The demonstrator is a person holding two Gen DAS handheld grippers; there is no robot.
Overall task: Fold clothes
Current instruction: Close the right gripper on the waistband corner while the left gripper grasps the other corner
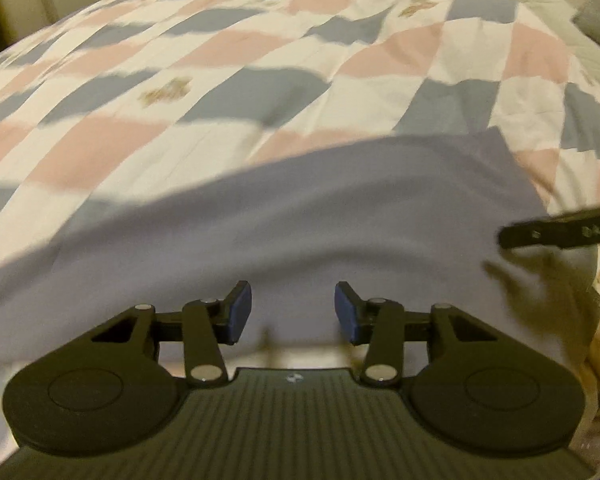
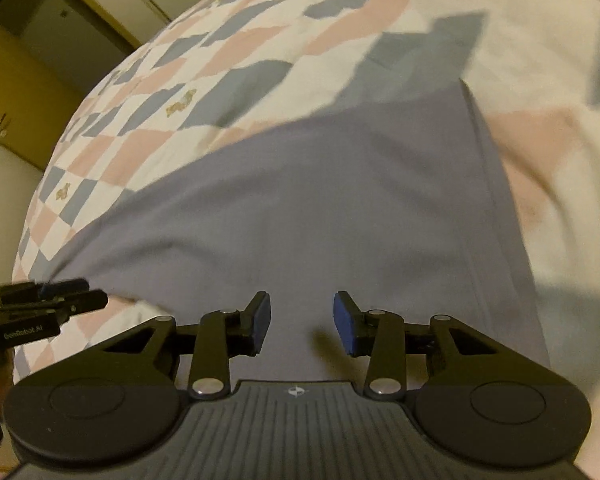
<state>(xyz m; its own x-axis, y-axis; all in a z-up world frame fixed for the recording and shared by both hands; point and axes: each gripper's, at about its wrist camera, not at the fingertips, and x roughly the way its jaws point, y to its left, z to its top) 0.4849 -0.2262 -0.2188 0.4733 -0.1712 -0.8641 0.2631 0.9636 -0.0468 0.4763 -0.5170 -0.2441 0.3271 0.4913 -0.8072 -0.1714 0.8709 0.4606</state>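
Observation:
A plain grey-lilac garment [image 1: 300, 220] lies spread flat on the bed, its far edge running across the middle of the left wrist view. My left gripper [image 1: 294, 308] hangs over its near part, blue pads apart, nothing pinched between them. In the right wrist view the same garment [image 2: 300, 200] stretches away, with a long straight edge on its right side. My right gripper [image 2: 301, 322] is over the cloth, jaws apart and empty. The right gripper's tip [image 1: 504, 238] pokes in at the right edge of the left wrist view. The left gripper [image 2: 92, 292] shows at the left edge of the right wrist view.
A quilt [image 1: 260, 60] checked in pink, white and grey-blue covers the bed [image 2: 180, 80] under and around the garment. Beyond the bed's left side stand yellowish cupboard doors [image 2: 40, 80]. Both views are blurred by motion.

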